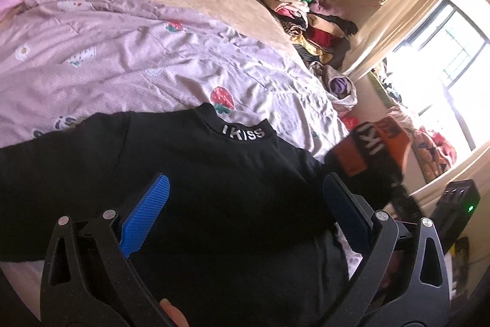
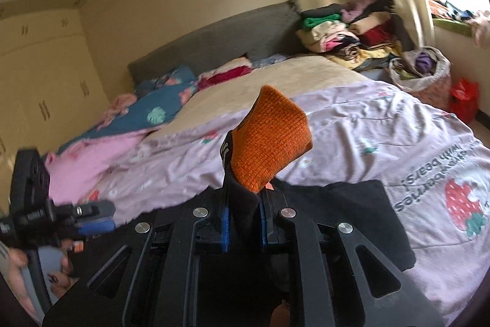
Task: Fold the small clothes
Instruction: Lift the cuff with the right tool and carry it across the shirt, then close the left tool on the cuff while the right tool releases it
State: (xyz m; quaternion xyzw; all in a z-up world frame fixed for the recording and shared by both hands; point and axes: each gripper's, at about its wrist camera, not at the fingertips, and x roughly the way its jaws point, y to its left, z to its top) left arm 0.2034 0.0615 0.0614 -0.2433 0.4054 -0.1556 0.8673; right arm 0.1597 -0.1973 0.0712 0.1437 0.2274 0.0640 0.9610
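A black top (image 1: 199,173) with "IKISS" on its collar lies spread on the pink strawberry quilt (image 1: 137,63). My left gripper (image 1: 245,201) hovers open just above the top's body, blue pads wide apart. My right gripper (image 2: 243,222) is shut on the top's sleeve, whose orange knitted cuff (image 2: 269,143) sticks up above the fingers. The same orange and black sleeve end (image 1: 367,149) shows lifted at the right in the left wrist view. The top's black body (image 2: 352,219) lies below the right gripper. The left gripper also shows at the left edge of the right wrist view (image 2: 92,219).
A pile of folded clothes (image 2: 346,29) sits beside the bed's head end. A bag of clothes (image 2: 422,72) and a red bag (image 2: 464,97) stand on the floor by the window. Pillows and a teal blanket (image 2: 159,109) lie near the grey headboard (image 2: 220,39).
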